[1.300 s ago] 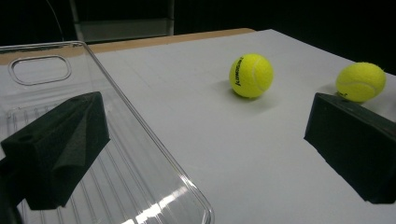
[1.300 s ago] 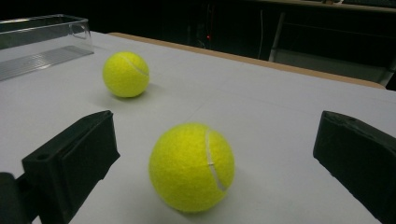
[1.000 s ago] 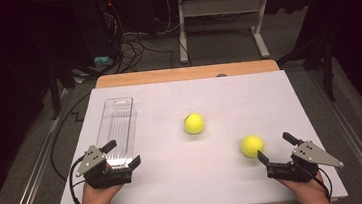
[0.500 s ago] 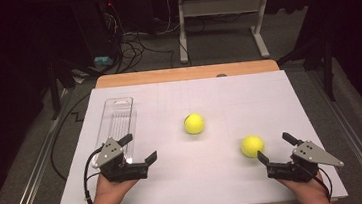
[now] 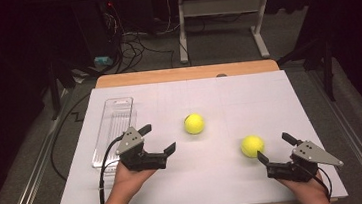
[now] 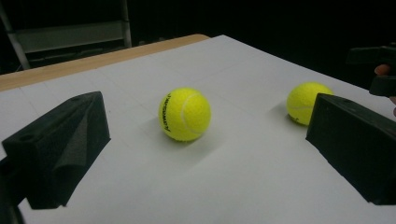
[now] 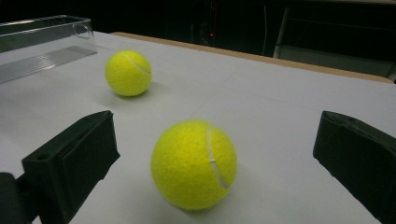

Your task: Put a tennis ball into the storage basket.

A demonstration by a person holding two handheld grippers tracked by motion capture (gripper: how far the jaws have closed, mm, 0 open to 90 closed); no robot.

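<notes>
Left hand-held gripper (image 5: 158, 138) jaws wide, aimed at far ball (image 5: 194, 124); right hand-held gripper (image 5: 276, 149) spread, near ball (image 5: 252, 146) ahead.

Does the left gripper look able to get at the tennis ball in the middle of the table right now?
Probably yes. The left gripper is open and aimed at the middle tennis ball, with bare white table cover between them and nothing in the way.

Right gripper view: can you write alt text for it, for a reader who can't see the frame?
A yellow tennis ball sits on white paper between the wide-open black jaws of the right hand-held gripper, untouched. A second tennis ball lies farther off at upper left, near a clear plastic tray.
</notes>
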